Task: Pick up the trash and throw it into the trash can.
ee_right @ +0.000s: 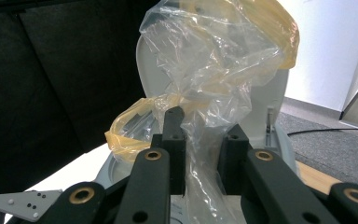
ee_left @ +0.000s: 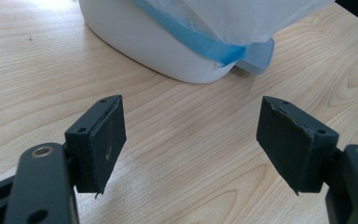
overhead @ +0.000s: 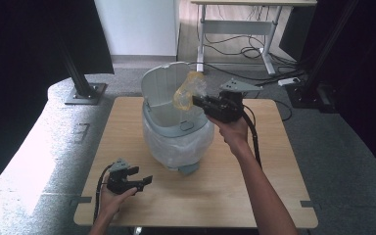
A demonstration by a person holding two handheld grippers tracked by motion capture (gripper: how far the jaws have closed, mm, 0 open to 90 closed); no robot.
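Room: grey carpet floor [overhead: 333,161], white wall [overhead: 137,24] and a desk frame [overhead: 240,24] with loose cables beyond the bin, black curtains on both sides. Light wood table [overhead: 254,186], bare apart from the bin. White pedal bin [overhead: 174,122] stands mid-table, lid up, white liner [overhead: 176,144] folded over its rim, blue band visible low down. Right gripper [overhead: 199,101] sits just right of the bin's raised lid, above the opening, jaws clamped narrow on a clear plastic bag with yellow edging [ee_right: 214,79]. Left gripper [overhead: 139,176] rests on the table near the bin's front-left, jaws wide, nothing between them.
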